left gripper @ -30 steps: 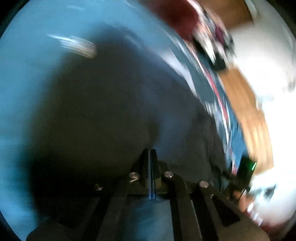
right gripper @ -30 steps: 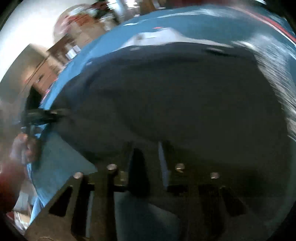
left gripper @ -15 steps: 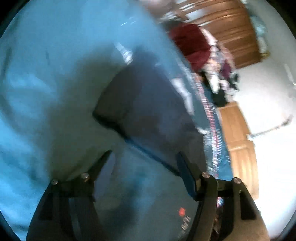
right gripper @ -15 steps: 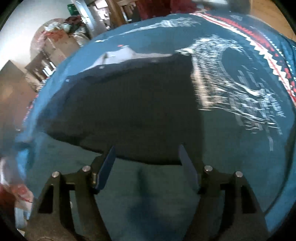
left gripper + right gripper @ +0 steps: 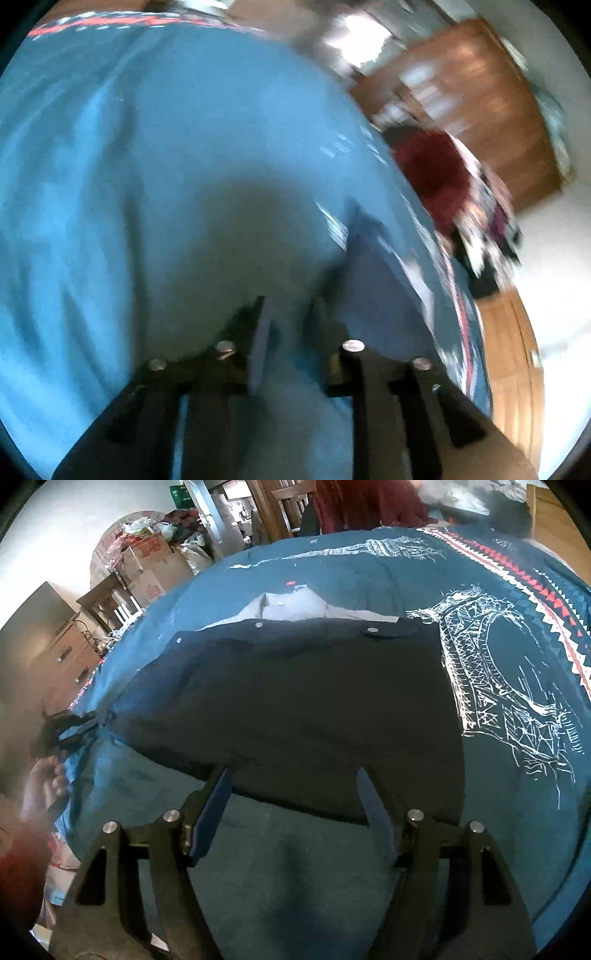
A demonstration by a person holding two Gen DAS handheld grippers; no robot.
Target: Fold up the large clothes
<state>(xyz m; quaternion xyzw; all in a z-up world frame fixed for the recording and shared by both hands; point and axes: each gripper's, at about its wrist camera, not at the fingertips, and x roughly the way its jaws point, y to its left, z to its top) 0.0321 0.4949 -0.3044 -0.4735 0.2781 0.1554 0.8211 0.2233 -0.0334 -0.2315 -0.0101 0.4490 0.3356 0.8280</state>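
Right wrist view: right gripper (image 5: 293,801) fingers spread above dark garment (image 5: 295,701); left gripper (image 5: 288,332) fingers narrowly parted.

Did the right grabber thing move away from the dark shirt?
Yes. The right hand-held gripper backed off and opened; the dark shirt's near edge now lies between its fingertips.

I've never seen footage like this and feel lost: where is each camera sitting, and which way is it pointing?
Left wrist: rides on the left tool, looking down its two narrowly gapped fingers at the blue bedspread; blurred wooden furniture beyond.
Right wrist: rides on the right tool, fingers wide apart, facing the dark garment lying flat; the left tool and the person's hand show at left.
Shared: the bedspread and the dark garment's edge.
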